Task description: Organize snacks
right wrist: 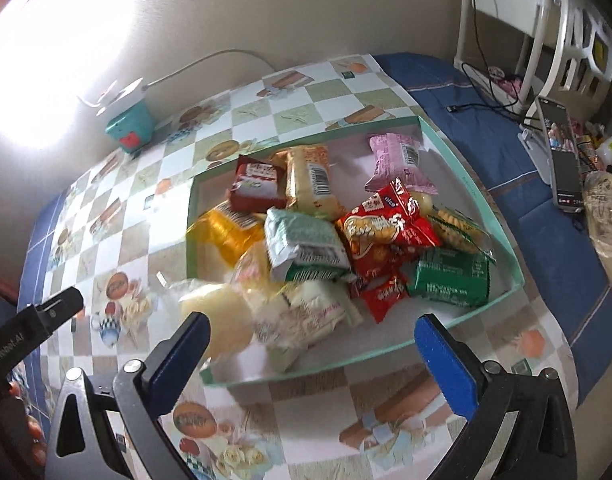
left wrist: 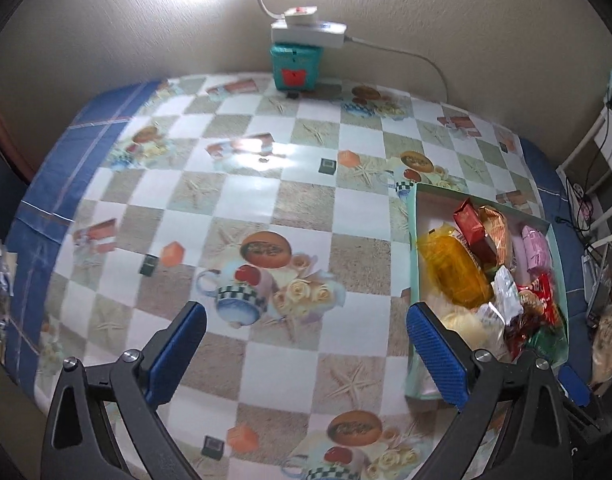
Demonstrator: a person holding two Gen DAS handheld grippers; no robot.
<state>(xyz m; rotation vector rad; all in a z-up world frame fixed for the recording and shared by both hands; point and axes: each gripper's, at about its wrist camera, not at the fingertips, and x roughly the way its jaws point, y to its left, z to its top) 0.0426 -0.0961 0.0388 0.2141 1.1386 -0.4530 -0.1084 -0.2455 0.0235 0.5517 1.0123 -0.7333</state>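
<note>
On the worktop (left wrist: 265, 208), a shallow teal box (right wrist: 502, 240) holds heaped wrapped snacks (right wrist: 306, 248): red, green, pink, orange and pale packets. Left claw (left wrist: 306, 356) and right claw (right wrist: 312, 360) both hang wide open, empty.

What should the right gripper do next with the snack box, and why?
Probably nudge the round pale bun back inside: it spills over the box near rim, while the right gripper hangs open and empty just above it.

Two steep wrist views (shared box (left wrist: 414, 240))
</note>
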